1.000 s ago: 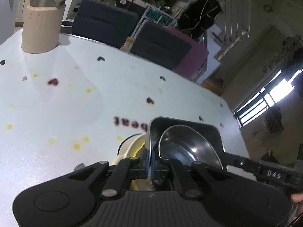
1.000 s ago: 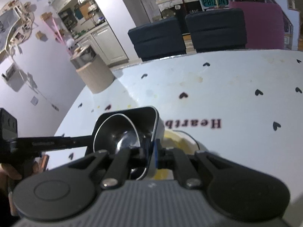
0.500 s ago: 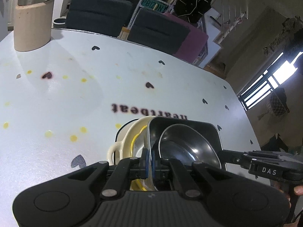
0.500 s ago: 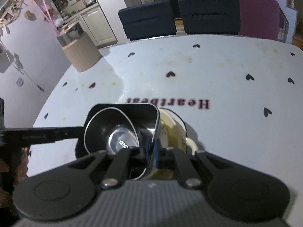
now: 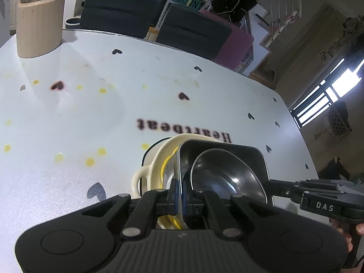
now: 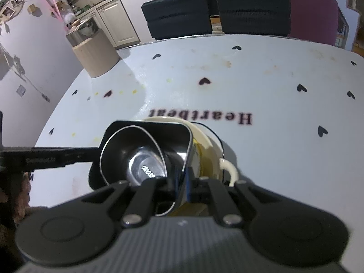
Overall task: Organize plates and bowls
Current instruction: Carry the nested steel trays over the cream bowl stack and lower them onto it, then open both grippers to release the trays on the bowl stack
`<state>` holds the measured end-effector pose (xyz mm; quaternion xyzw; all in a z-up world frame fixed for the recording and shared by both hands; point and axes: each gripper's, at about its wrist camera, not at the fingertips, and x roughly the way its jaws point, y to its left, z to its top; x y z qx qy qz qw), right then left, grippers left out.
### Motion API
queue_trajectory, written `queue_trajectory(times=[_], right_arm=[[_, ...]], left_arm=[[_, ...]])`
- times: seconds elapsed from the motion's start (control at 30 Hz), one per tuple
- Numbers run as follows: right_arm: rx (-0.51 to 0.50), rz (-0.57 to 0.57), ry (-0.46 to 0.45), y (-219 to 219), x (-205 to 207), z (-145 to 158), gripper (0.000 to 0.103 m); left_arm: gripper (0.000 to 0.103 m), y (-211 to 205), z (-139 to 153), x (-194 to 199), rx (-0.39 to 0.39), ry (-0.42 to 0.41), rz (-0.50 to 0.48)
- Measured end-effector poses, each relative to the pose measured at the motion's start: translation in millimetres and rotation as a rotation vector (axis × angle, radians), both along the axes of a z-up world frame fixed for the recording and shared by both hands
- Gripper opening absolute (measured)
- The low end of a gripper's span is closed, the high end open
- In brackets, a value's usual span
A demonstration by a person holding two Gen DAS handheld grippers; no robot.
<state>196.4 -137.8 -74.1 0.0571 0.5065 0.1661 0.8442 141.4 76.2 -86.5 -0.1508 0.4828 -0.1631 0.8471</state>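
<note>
- The left gripper (image 5: 179, 196) is pinching the near left rim of a square black tray (image 5: 227, 150), its blue pads (image 5: 174, 195) pressed on either side of the thin wall.
- The right gripper (image 6: 182, 186) is clamped the same way on the tray's (image 6: 147, 125) opposite rim, just ahead of its fingers.
- In the left wrist view, the right gripper's black body (image 5: 318, 195) reaches in from the right edge, with a fingertip of the person's hand (image 5: 359, 228) under it.
- A shiny metal bowl (image 5: 225, 177) sits inside the tray, right in front of both grippers.
- The tray sits tilted in a cream pot (image 5: 159, 159) with a loop handle (image 5: 137, 182) and a yellow inner edge; the pot stands on the white table (image 5: 68, 125).
- Beyond the grippers, upside-down lettering (image 6: 200, 117) and small dark hearts mark the tabletop.
- Far ahead on the left, a beige canister (image 5: 39, 25) stands at the table's edge; dark chairs (image 6: 179, 13) are behind it.
</note>
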Motion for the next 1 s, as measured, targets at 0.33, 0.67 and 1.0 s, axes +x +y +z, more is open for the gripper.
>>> queue_trajectory(times=[0.33, 0.67, 1.0], right_arm=[[-0.013, -0.008, 0.011, 5.3, 3.7, -2.9, 0.008], [-0.018, -0.027, 0.023, 8.3, 7.4, -7.4, 0.008], [-0.012, -0.031, 0.03, 6.6, 8.7, -9.3, 0.009]], left_arm=[[0.003, 0.2, -2.2, 2.3, -0.006, 0.007, 0.0], [0.005, -0.1, -5.8, 5.1, -0.007, 0.018, 0.0], [0.012, 1.1, -5.3, 5.0, 0.01, 0.02, -0.002]])
